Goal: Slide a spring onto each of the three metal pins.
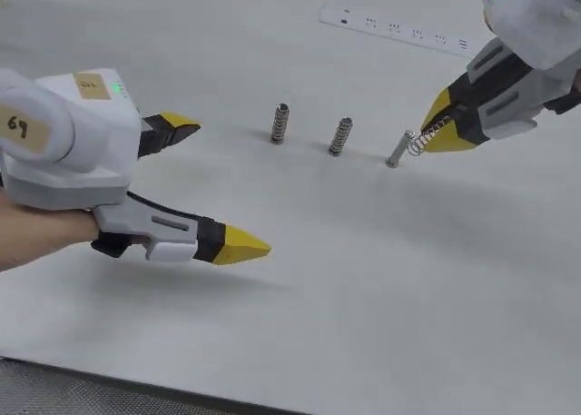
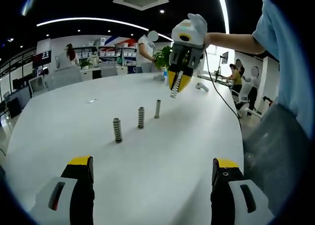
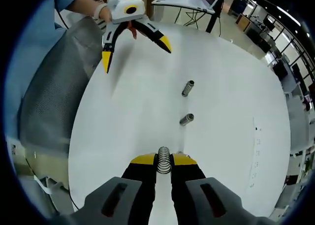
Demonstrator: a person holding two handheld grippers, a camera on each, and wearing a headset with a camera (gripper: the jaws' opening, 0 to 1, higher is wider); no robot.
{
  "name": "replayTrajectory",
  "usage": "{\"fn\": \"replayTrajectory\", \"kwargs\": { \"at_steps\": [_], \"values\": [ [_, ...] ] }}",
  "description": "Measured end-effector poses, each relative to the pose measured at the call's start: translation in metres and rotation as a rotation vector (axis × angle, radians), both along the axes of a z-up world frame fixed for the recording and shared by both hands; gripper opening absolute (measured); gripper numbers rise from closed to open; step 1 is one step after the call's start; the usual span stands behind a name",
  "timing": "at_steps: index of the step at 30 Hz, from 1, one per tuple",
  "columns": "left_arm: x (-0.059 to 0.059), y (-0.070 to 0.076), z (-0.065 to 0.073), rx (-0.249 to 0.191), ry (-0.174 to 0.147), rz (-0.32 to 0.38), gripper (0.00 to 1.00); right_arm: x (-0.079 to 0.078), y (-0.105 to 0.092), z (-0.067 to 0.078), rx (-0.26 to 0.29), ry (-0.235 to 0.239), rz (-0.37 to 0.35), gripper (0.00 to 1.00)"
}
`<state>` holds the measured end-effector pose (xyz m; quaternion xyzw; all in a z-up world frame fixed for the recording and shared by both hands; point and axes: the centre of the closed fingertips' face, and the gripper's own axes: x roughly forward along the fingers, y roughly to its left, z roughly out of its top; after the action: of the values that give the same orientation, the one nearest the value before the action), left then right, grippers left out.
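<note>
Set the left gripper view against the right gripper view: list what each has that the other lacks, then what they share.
Left gripper view, not the right: the bare pin upright, the right gripper side-on, shut on the spring. Right gripper view, not the left: the left gripper from the front, jaws open. Both: the held spring, two pins already wearing springs, the white table.

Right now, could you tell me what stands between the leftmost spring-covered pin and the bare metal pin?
A second spring-covered metal pin, clearest in the head view.
</note>
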<state>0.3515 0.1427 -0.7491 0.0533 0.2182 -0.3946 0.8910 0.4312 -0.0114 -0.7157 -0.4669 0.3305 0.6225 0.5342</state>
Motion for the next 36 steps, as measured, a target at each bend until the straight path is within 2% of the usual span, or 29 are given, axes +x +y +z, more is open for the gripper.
{"fn": "replayTrajectory", "kwargs": {
  "at_steps": [9,14,27,36],
  "values": [
    [0.003,0.004,-0.004,0.004,0.009,0.002,0.98,0.018,-0.001,0.001,-0.023,-0.019,-0.009,0.07],
    [0.005,0.004,-0.005,0.005,0.009,0.0,0.98,0.028,-0.004,-0.004,-0.044,-0.022,-0.006,0.07],
    [0.006,0.004,-0.01,-0.008,0.022,0.004,0.97,0.038,-0.006,-0.019,-0.084,-0.006,0.006,0.08],
    [0.007,0.005,-0.013,-0.01,0.029,0.004,0.98,0.041,-0.007,-0.023,-0.103,0.001,0.012,0.08]
  ]
}}
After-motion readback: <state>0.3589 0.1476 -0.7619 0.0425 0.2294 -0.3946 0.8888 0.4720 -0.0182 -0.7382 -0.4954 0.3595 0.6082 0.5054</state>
